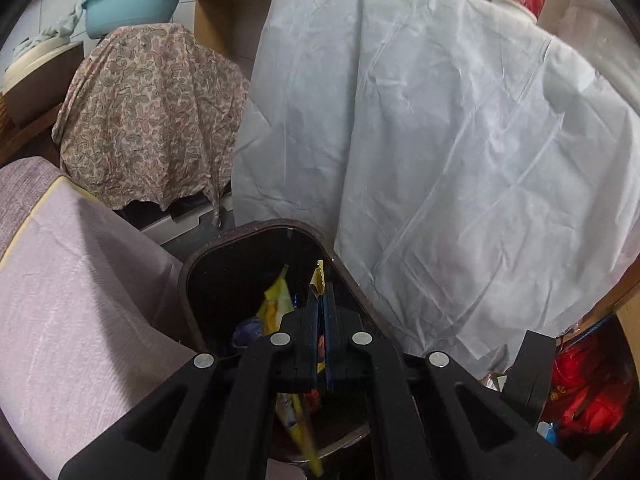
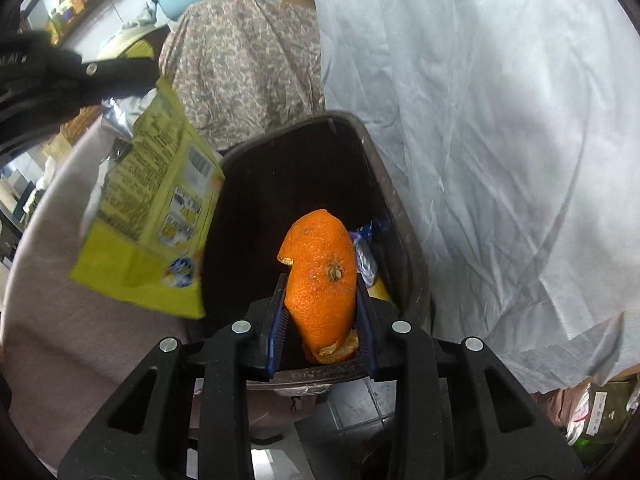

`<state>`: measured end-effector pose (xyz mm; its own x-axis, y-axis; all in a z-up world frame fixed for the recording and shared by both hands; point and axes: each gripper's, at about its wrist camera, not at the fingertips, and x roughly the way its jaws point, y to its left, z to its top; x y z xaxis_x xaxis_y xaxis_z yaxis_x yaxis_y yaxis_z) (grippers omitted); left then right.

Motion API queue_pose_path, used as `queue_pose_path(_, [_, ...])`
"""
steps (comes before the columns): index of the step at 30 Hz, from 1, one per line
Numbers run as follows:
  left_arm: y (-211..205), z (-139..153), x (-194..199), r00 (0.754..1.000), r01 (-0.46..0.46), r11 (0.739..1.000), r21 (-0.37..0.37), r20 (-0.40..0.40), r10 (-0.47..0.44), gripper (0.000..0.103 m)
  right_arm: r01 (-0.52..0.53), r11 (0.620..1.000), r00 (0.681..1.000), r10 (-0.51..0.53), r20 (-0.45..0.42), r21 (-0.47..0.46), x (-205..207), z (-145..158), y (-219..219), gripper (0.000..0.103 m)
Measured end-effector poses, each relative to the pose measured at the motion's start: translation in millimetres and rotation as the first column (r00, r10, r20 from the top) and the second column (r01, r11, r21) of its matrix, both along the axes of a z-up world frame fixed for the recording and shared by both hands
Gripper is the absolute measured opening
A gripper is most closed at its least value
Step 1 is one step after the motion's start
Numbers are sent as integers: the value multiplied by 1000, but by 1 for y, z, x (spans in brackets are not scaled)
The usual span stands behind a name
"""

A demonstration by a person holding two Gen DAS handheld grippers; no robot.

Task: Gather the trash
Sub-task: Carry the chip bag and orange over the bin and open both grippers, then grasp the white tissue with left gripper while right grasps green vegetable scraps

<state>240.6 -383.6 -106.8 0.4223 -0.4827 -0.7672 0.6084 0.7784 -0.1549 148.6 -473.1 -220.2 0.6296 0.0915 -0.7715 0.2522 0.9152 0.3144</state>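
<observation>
Cloth-draped furniture crowds round the dark plastic bin (image 2: pixel 320 184). Over its mouth my right gripper (image 2: pixel 322 312) pinches a curled orange peel (image 2: pixel 322 280), ready to drop. My left gripper (image 1: pixel 322 320), pressed together, clamps a yellow foil snack wrapper (image 2: pixel 152 208) (hanging beside the rim).

Trash bin (image 2: pixel 304 184) showing dark plastic, rim scuffed and speckled. Orange peel (image 2: pixel 322 276) looking pitted, waxy, slightly glossy. Yellow snack wrapper (image 2: pixel 156 216) looking like printed plastic film, crinkled, silvery foil lining showing at top. Right hand-held gripper (image 2: pixel 322 320) showing matt black plastic, bright metal rivets, ribbed blue pads (image 2: pixel 276 324). White sheet (image 1: pixel 440 140) looking thin, creased, non-woven. Paisley cloth (image 1: pixel 152 112) looking soft, matt. Light-blue basin (image 1: pixel 132 8) looking smooth plastic.
</observation>
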Motion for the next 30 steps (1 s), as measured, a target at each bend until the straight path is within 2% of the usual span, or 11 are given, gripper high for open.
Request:
queue_pose_path(9, [-8, -9, -2, 1000, 10, 999, 32, 20, -11, 3, -20, 1000, 1000, 19, -23, -3, 14, -18, 6, 32])
queue_pose_path(11, [-10, -11, -2, 1000, 17, 999, 41, 20, -18, 7, -14, 1000, 1000, 14, -24, -10, 16, -20, 6, 35])
queue_pose_path(12, [-11, -11, -2, 1000, 18, 999, 43, 22, -19, 10, -12, 1000, 1000, 12, -22, -9, 16, -20, 6, 37])
queue_pose_path(13, [-11, -11, -3, 1000, 18, 999, 43, 24, -19, 21, -7, 1000, 1000, 7, -20, -8, 16, -20, 6, 45])
queue_pose_path(14, [-11, -10, -3, 999, 13, 999, 42, 31, -14, 39, -2, 1000, 1000, 2, -18, -11, 17, -20, 6, 55])
queue_pose_path(16, [-8, -7, -4, 999, 3, 1000, 28, 44, -4, 57, 7, 1000, 1000, -7, -5, -20, 13, -16, 7, 61])
queue_pose_path(21, [-2, 2, -5, 999, -10, 1000, -7, 48, 11, 65, 9, 999, 1000, -9, 10, -42, 4, -7, 8, 64])
queue_pose_path(26, [7, 19, -15, 996, 7, 1000, -20, 93, -5, 73, 27, 997, 999, -25, 29, -71, -7, 8, 11, 68])
queue_pose_path(27, [10, 22, -17, 994, 14, 1000, -17, 106, -12, 73, 30, 997, 999, -28, 35, -72, -9, 11, 11, 69])
queue_pose_path(29, [19, 30, -24, 991, 25, 1000, -12, 133, -24, 79, 41, 996, 998, -37, 52, -81, -14, 19, 13, 78])
queue_pose_path(30, [27, 35, -28, 989, 29, 1000, -12, 144, -27, 81, 44, 995, 997, -39, 60, -85, -17, 23, 14, 79])
